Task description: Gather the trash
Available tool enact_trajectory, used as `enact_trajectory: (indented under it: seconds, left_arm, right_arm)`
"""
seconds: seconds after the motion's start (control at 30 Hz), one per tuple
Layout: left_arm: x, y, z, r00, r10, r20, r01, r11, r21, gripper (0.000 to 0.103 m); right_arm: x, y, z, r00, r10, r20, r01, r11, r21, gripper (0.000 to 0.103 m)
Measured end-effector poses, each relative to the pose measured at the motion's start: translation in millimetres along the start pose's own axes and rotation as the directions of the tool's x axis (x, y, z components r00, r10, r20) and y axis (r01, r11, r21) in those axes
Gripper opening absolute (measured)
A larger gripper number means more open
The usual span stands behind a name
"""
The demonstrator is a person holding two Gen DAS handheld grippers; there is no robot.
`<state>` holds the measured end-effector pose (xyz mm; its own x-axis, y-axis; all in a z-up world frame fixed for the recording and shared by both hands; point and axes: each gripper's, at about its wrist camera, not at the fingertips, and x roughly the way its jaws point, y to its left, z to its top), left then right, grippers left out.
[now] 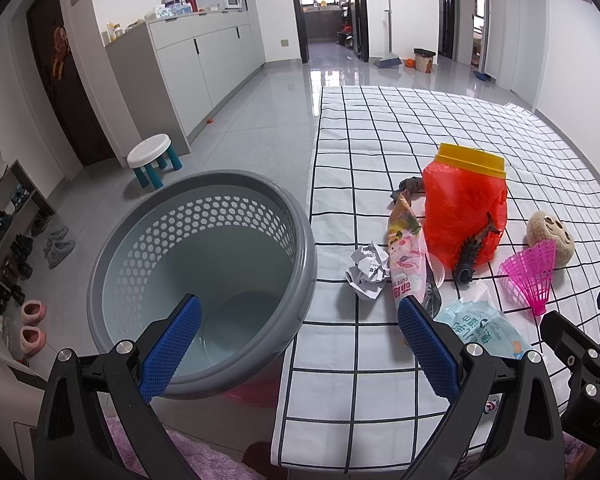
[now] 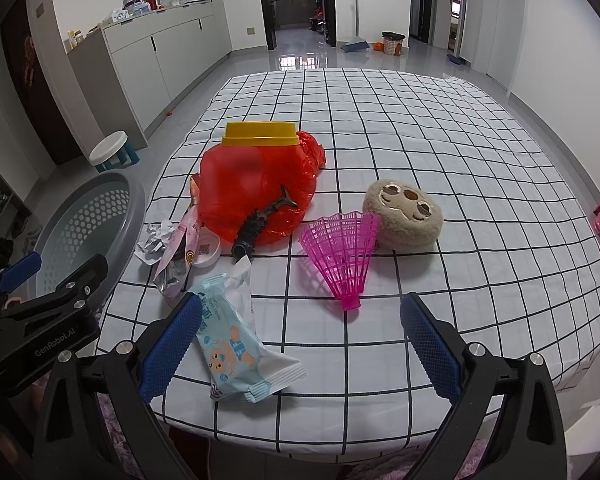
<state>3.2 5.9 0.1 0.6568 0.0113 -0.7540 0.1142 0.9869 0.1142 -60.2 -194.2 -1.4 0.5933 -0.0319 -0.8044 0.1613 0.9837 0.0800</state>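
A grey perforated bin [image 1: 204, 240] [image 2: 80, 216] stands on the floor by the table's left edge. On the checked cloth lie a crumpled paper ball [image 1: 368, 272] [image 2: 154, 238], a pink snack wrapper [image 1: 406, 256] [image 2: 178, 260], a light-blue wipes packet [image 2: 236, 340] [image 1: 480, 328], and a red plastic bag [image 1: 464, 216] [image 2: 256, 188] around a yellow-lidded jar. My left gripper [image 1: 300, 344] is open, hanging between the bin and the table edge. My right gripper [image 2: 300, 340] is open near the table's front edge, its left finger beside the wipes packet.
A pink plastic shuttlecock [image 2: 340, 256] [image 1: 534, 272], a beige plush toy [image 2: 404, 212] [image 1: 552, 240], a dark toy fish [image 2: 260, 220] and a small white lid [image 2: 208, 250] also lie on the cloth. A white stool [image 1: 152, 156], shoe rack [image 1: 8, 232] and cabinets [image 1: 204, 68] stand left.
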Motion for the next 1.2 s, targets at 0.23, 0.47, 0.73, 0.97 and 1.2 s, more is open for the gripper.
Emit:
enact_trajectory:
  seconds: [0.23,0.47,0.73,0.97,1.2]
  left_arm:
    - [0.4,-0.9,-0.3,1.0,0.002,0.0,-0.002,1.0,0.002,0.097]
    - [0.1,-1.0,-0.7,1.0,0.004,0.0,-0.004,1.0,0.002,0.097]
    - [0.0,-1.0,-0.6,1.0,0.005,0.001,-0.005,1.0,0.003,0.097]
    - [-0.1,-1.7,-1.4,1.0,0.002,-0.004,-0.002,1.0,0.004,0.097]
    - [0.6,-10.7,-9.2,1.0,-0.006,-0.024,0.007,1.0,0.011,0.097]
  right_arm:
    - [0.4,-1.7,-0.1,1.0,0.005,-0.001,-0.005,1.0,0.004,0.095]
    - [-0.4,-1.5,-0.3,1.0,0.004,0.0,-0.004,1.0,0.002,0.095]
    - [-0.3,-2.4,-0.6,1.0,0.01,0.001,-0.01,1.0,0.002,0.095]
    - [0.0,-9.3,-0.8,0.998,0.062,-0.008,-0.061,0.998,0.018,0.095]
    - [1.6,-26.5,-5.1,0.993,0.115,-0.018,-0.113,0.992,0.052,0.095]
